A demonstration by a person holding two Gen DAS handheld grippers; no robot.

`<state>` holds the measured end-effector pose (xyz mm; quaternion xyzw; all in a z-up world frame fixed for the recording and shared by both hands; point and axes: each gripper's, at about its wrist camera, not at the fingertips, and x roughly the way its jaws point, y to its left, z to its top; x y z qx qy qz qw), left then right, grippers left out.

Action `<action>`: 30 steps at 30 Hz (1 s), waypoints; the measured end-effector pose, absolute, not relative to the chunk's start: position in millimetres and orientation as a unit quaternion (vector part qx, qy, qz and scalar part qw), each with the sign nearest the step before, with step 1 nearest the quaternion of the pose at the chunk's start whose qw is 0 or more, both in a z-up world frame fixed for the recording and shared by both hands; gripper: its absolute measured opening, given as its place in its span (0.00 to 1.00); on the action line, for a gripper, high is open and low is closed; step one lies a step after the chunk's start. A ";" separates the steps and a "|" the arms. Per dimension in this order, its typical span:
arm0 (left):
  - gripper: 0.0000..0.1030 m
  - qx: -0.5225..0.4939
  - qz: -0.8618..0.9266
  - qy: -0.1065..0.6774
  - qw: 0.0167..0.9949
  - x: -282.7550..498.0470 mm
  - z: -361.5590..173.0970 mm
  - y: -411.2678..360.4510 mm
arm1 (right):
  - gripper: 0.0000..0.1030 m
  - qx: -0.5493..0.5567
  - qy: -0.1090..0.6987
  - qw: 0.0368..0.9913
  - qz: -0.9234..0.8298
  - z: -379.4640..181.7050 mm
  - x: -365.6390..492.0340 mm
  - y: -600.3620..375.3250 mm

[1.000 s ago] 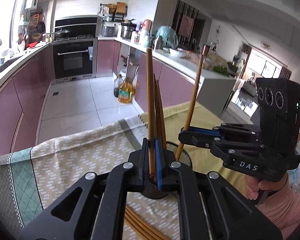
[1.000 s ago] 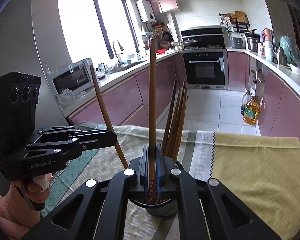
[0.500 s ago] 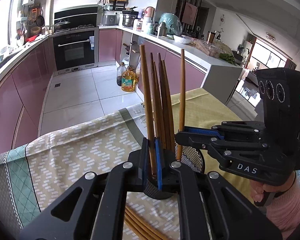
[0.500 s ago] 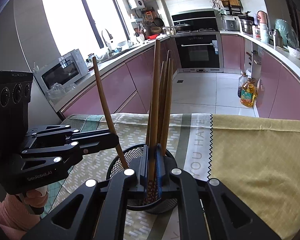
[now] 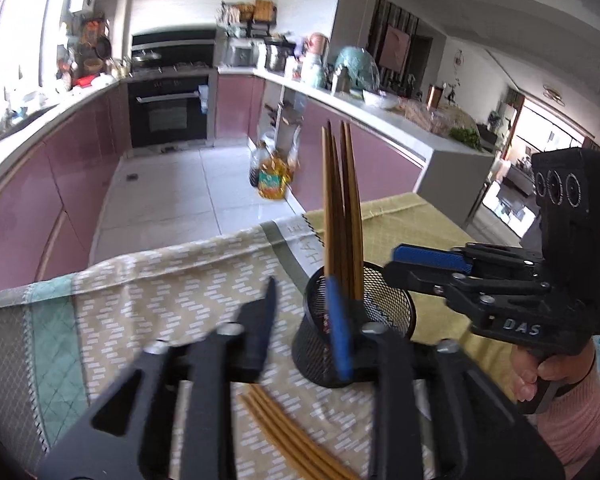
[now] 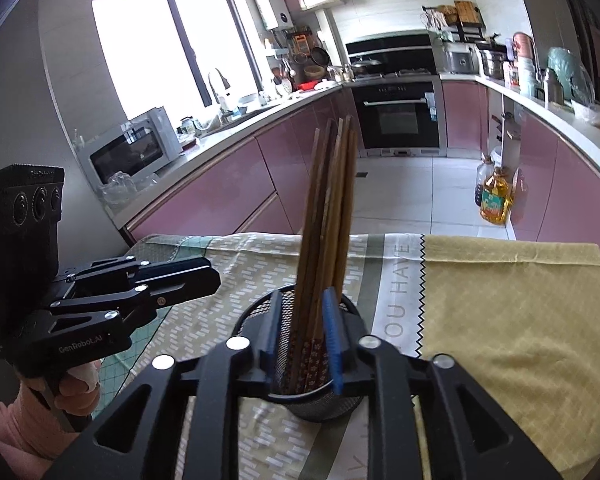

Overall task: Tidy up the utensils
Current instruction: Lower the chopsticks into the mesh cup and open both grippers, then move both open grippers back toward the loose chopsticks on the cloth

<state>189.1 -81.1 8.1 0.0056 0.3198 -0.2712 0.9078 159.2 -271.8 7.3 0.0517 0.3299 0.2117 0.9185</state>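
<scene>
A black mesh cup stands on the table and holds several brown chopsticks upright. My left gripper is open and empty, its jaws wide apart just in front of the cup. My right gripper is open at the cup's near rim, with the chopsticks standing free between its jaws in the cup. From the left wrist view the right gripper sits right of the cup. More chopsticks lie flat on the cloth under the left gripper.
A patterned cloth and a yellow cloth cover the table. The table's far edge drops to a tiled kitchen floor with oil bottles. Pink cabinets and an oven stand behind.
Both grippers have opened and let go of their chopsticks, which now stand in the cup with the others. The left gripper has drawn back slightly.
</scene>
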 end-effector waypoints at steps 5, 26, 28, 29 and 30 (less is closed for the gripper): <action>0.52 0.004 -0.249 0.290 0.924 158.2 11.1 -51.2 | 0.31 0.023 0.301 0.920 0.249 17.3 122.7 -261.6; 0.91 0.013 -0.153 0.365 0.918 107.1 -67.9 -17.5 | 0.44 -0.002 0.431 0.866 0.255 -85.9 100.4 -210.1; 0.91 0.023 -0.147 0.371 0.917 105.6 -74.1 -20.0 | 0.44 -0.010 0.431 0.867 0.252 -86.7 97.7 -207.2; 0.91 0.025 -0.147 0.374 0.915 105.0 -75.7 -21.9 | 0.44 -0.011 0.431 0.867 0.251 -87.2 96.8 -206.6; 0.90 0.026 -0.148 0.377 0.914 104.5 -78.2 -22.6 | 0.44 -0.012 0.433 0.866 0.249 -87.9 96.7 -205.8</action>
